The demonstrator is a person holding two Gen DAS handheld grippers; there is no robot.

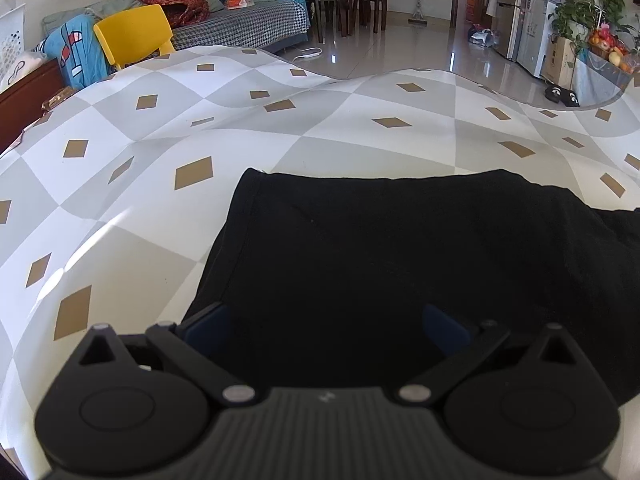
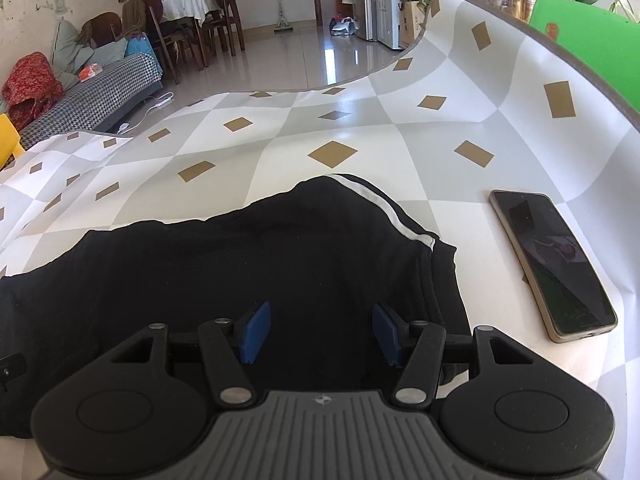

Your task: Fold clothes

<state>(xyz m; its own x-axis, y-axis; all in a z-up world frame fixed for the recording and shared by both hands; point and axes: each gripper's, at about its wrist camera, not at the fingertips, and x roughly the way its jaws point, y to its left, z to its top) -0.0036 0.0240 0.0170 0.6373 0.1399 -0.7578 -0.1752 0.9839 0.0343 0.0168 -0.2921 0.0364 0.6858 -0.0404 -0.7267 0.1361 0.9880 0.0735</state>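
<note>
- A black garment lies spread on the desk, which wears a cover of grey and white checks with tan diamonds.
- In the right wrist view the garment shows a white stripe running along its right edge toward a ribbed band.
- The left gripper hangs over the near part of the garment, its blue pads spread wide; the dark cloth fills the space between them, and whether any fold is caught there cannot be told.
- The right gripper sits over the garment's near right part, just inside the striped edge. Its blue pads stand apart with a clear gap and only flat cloth below them; nothing is pinched.
- A phone lies face up on the desk, just to the right of the garment and not touching it.
- Beyond the garment, the far edge of the desk cover curls upward.
- Left of the garment and past the desk edge stands a yellow chair.
</note>
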